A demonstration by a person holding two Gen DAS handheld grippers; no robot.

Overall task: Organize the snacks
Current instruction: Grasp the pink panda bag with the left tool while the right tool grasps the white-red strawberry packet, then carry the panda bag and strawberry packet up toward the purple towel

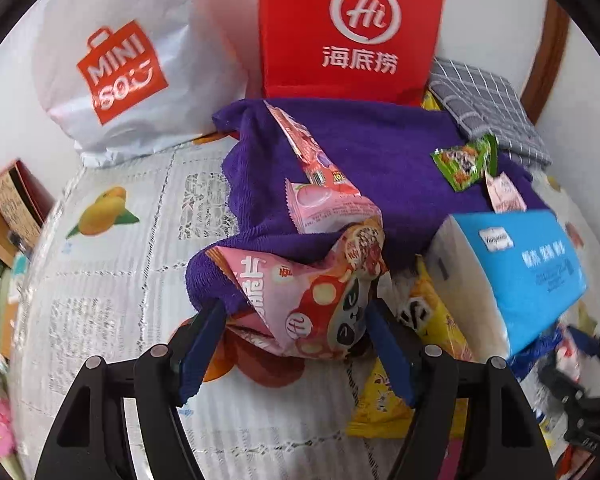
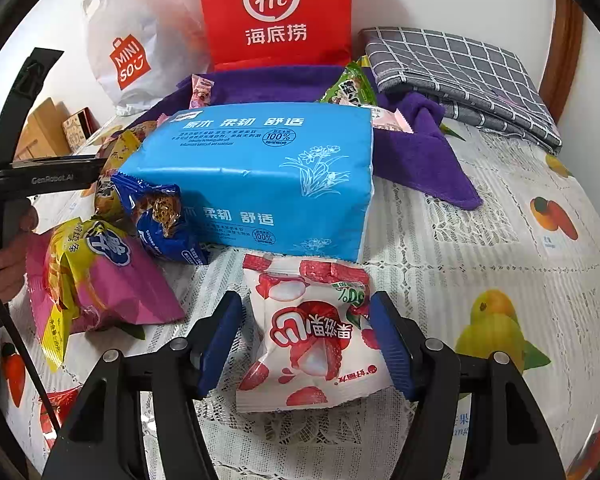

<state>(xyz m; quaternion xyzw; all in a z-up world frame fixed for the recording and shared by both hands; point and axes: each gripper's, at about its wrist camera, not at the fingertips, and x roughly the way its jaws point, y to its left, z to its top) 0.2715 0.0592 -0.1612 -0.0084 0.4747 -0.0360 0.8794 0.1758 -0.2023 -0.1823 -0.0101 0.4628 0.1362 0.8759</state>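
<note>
Left wrist view: left gripper (image 1: 296, 340) is hovering with jaws apart around a pink snack bag (image 1: 300, 300) lying on the edge of a purple towel (image 1: 380, 152); whether the pads are touching it, cannot tell. Blue tissue pack (image 1: 516, 272) is sitting just right.

Right wrist view: right gripper (image 2: 306, 340) is straddling a white lychee candy bag (image 2: 312, 336) on the surface (image 2: 480, 232), jaws apart, pads not pressing.

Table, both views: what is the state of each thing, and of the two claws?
left claw, around the pink panda packet, grip unclear
right claw, open, pads off the lychee packet
lychee packet, flat on the tablecloth
tissue pack, sealed, lying
red Haidilao bag, upright
Miniso bag, upright
purple towel, rumpled
checked cloth, folded
</note>
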